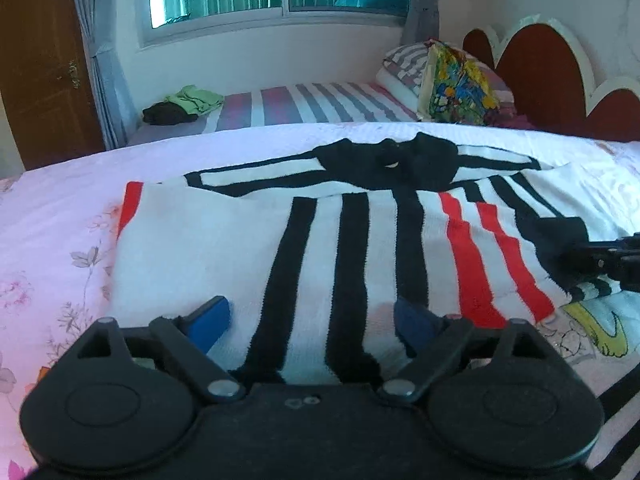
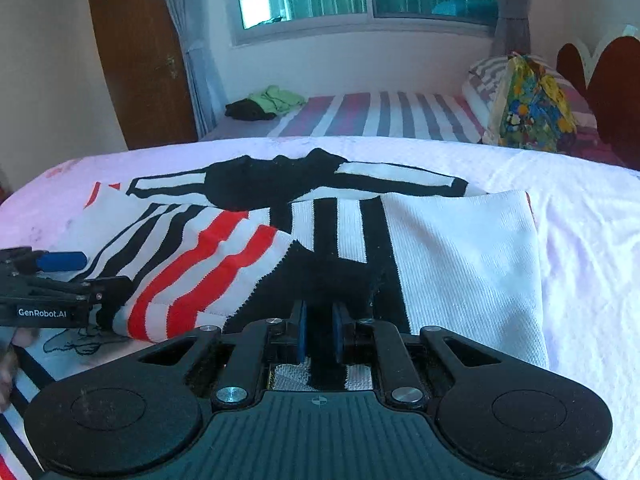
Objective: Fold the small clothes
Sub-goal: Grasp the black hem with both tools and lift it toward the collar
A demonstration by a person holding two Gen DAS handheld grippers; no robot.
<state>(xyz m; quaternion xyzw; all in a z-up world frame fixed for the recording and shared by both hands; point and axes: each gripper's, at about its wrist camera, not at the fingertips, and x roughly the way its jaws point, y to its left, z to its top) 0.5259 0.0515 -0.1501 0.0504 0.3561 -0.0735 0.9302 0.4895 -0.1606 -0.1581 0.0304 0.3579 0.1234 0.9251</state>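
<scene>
A white knit sweater (image 1: 224, 248) with black and red stripes lies flat on the pink bedsheet (image 1: 60, 208), its black collar (image 1: 392, 160) at the far side. My left gripper (image 1: 314, 320) hovers over the sweater's near hem, blue fingers (image 1: 212, 320) wide apart and pressing on nothing. In the right wrist view it shows at the left edge as the left gripper (image 2: 86, 276). My right gripper (image 2: 320, 332) is shut on the black cuff (image 2: 320, 280) of the red-striped sleeve (image 2: 208, 264), which is folded across the sweater's body. The right gripper (image 1: 612, 260) also shows at the right edge of the left wrist view.
Another garment with a cartoon print (image 1: 600, 332) lies under the sweater's near corner. A second bed with a striped sheet (image 1: 320, 104) stands behind, bearing green and dark folded clothes (image 1: 188, 104) and a colourful pillow (image 1: 460, 84). A red headboard (image 1: 540, 72) is at the right.
</scene>
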